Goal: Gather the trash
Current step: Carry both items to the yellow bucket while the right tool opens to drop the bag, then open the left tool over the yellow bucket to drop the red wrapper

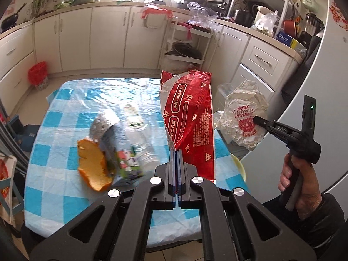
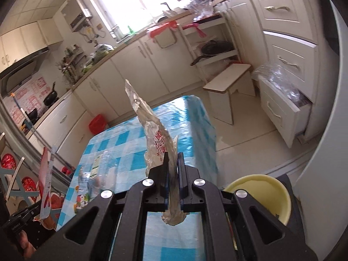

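Red wrapper (image 1: 188, 113) and crumpled paper (image 2: 159, 143) pinched between fingers (image 1: 171, 174).

Wrapper (image 1: 187, 113): red, white print, silvery white inside. Crumpled paper (image 1: 243, 117): off-white, red stamp and text. Tablecloth (image 1: 65, 113): blue-and-white check under clear film. Peel (image 1: 94, 167): orange rind, pale yellow pith. Bottle (image 1: 139, 134): clear, green-white label. Bowl (image 2: 261, 195): pale yellow. Bin (image 1: 38, 74): red liner. Grippers (image 1: 176, 152): black, blue pads, silver bolts. Cabinets (image 1: 108, 37): cream.
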`<state>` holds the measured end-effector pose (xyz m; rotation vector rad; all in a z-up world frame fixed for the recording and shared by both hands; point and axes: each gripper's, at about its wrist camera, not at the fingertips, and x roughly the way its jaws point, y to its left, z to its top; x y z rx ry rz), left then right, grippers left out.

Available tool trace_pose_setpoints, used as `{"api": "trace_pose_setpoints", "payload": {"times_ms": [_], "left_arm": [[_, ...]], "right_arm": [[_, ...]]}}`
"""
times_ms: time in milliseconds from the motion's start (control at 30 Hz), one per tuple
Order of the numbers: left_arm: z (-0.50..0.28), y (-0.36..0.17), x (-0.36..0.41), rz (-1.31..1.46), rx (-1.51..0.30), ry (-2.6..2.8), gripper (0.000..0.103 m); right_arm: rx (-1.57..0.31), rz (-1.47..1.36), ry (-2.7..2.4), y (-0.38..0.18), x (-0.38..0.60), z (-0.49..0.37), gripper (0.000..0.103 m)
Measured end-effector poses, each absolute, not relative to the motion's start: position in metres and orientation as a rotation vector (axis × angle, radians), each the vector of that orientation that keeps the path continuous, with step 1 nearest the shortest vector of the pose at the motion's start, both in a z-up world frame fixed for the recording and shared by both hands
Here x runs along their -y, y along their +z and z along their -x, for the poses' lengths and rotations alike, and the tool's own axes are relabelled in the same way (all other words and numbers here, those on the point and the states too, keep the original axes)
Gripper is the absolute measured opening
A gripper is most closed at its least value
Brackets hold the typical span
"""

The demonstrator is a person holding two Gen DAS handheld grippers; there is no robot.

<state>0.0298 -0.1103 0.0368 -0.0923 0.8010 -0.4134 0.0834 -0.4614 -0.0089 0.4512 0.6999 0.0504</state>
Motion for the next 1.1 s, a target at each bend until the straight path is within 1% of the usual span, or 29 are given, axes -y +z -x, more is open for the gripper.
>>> {"api": "trace_pose_setpoints", "payload": {"times_ms": [133, 367, 400, 433, 467, 500, 600, 667, 867, 933, 967, 1000, 1067, 1100], "left_arm": [[-0.041, 0.027, 0.16, 0.082, -0.84, -0.506, 0.001], [-0.057, -0.015, 0.24, 0.078, -0.96, -0.619, 0.001], [-0.059, -0.021, 0.252, 0.064, -0.975, -0.631, 0.001], [-0.06, -0.025, 0.258, 0.057, -0.983, -0.638, 0.001], [-0.062, -0.029, 0.268, 0.05, -0.995, -0.65, 0.001], [-0.063, -0.031, 0.272, 0.046, -1.003, -0.655, 0.001], [-0.069, -0.04, 0.291, 0.029, -1.029, -0.663, 0.001], [-0.073, -0.046, 0.299, 0.023, -1.048, -0.665, 0.001], [-0.077, -0.074, 0.343, -0.06, -1.117, -0.657, 0.002], [-0.084, -0.087, 0.36, -0.099, -1.155, -0.643, 0.005], [-0.086, -0.093, 0.365, -0.11, -1.171, -0.635, 0.012], [-0.089, -0.099, 0.372, -0.127, -1.188, -0.619, 0.021], [-0.093, -0.105, 0.379, -0.144, -1.203, -0.6, 0.034], [-0.094, -0.105, 0.381, -0.146, -1.201, -0.598, 0.037]], "right_arm": [[-0.807, -0.496, -0.098, -0.033, 0.495, -0.083, 0.008], [-1.034, -0.477, -0.189, -0.084, 0.508, -0.1, 0.008], [-1.06, -0.479, -0.185, -0.089, 0.507, -0.101, 0.012], [-1.071, -0.492, -0.182, -0.092, 0.509, -0.102, 0.027], [-1.07, -0.505, -0.194, -0.093, 0.512, -0.102, 0.038], [-1.056, -0.518, -0.209, -0.091, 0.516, -0.101, 0.052], [-0.99, -0.595, -0.242, -0.081, 0.536, -0.097, 0.058], [-0.917, -0.628, -0.274, -0.067, 0.547, -0.092, 0.06], [-0.713, -0.567, -0.247, -0.01, 0.561, -0.097, 0.071], [-0.681, -0.569, -0.233, -0.002, 0.564, -0.1, 0.072], [-0.671, -0.588, -0.223, -0.001, 0.566, -0.102, 0.072], [-0.667, -0.615, -0.209, -0.002, 0.567, -0.102, 0.072], [-0.67, -0.657, -0.175, -0.004, 0.567, -0.105, 0.072], [-0.668, -0.665, -0.165, -0.003, 0.566, -0.108, 0.072]]}}
